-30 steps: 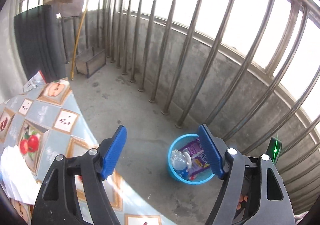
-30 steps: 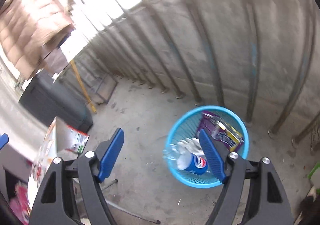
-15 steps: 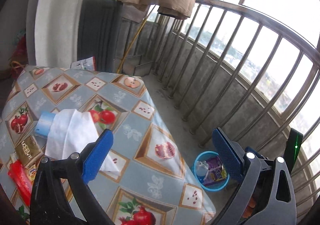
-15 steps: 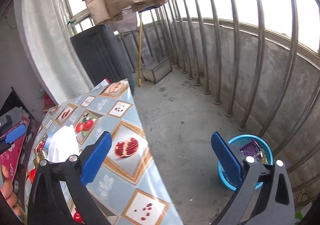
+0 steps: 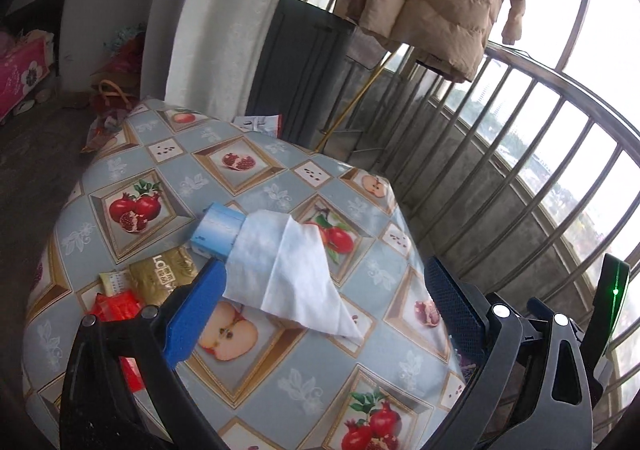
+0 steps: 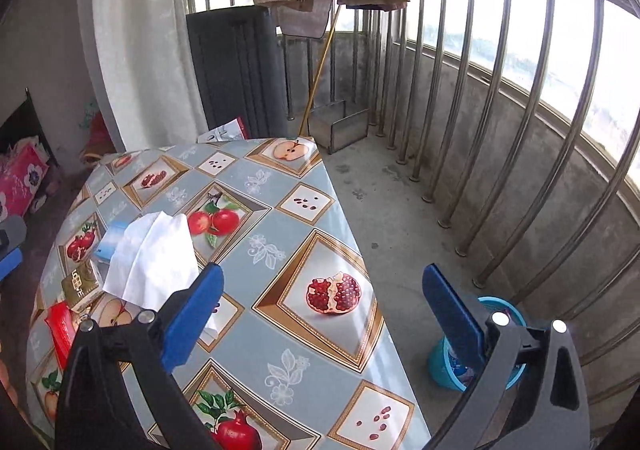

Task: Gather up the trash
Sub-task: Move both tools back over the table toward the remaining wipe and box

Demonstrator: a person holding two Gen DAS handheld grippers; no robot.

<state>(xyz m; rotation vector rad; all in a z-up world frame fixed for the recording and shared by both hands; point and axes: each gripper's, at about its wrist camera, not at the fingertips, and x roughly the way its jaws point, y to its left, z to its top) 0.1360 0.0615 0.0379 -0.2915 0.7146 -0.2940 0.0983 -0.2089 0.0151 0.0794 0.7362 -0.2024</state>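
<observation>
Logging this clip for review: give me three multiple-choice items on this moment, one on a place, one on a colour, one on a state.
1. Where is the blue basket?
A. on the table
B. on the balcony floor beside the railing
C. hung on the railing

2. What colour is the tissue on the table?
A. white
B. yellow
C. green

3. How do the jaws of the right gripper and the left gripper stand?
A. both clamped on trash
B. one clamped, one open
C. both wide open with nothing between them

Answers:
1 B, the right wrist view shows it down on the concrete past the table edge, near the bars.
2 A, it lies as a white sheet spilling from a pale blue pack.
3 C, each view shows blue pads far apart, holding nothing.
</observation>
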